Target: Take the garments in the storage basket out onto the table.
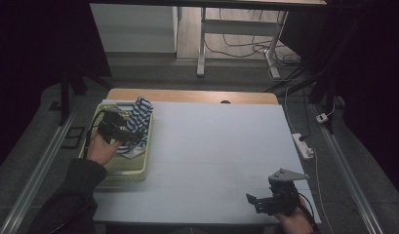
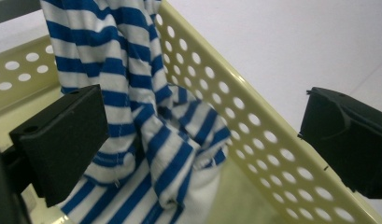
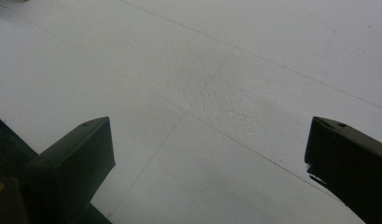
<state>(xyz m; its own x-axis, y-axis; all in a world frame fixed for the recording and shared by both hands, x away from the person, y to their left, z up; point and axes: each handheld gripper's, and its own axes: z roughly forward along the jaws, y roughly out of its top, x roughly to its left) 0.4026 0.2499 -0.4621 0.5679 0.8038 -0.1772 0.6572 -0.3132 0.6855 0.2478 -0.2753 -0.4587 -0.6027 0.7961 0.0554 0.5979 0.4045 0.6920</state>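
We are seeing two grippers, one basket and one garment on a single white table (image 1: 211,146). The left gripper (image 1: 120,127) is hovering over the pale yellow perforated basket (image 1: 138,170) at the table's left edge, and its jaws are standing wide apart, gripping nothing. In the left gripper view we are looking along those spread jaws (image 2: 198,135): one jaw is lying against the folds of the cloth inside the basket, while the other is sitting outside the basket's perforated wall (image 2: 254,126), over the bare tabletop.

The basket is holding one thing only, a blue-and-white striped garment (image 1: 138,124). It is lying crumpled in the far half of the basket, with part of it heaped up against the far-right rim and rising above it. In the left gripper view the striped cloth (image 2: 146,116) is draping down the inside of the wall and bunching on the basket floor.

The right gripper (image 1: 258,201) is resting low near the table's near-right corner, well apart from the basket. Its jaws are also spread and empty, and in the right gripper view we are seeing bare white tabletop (image 3: 216,93) between them.
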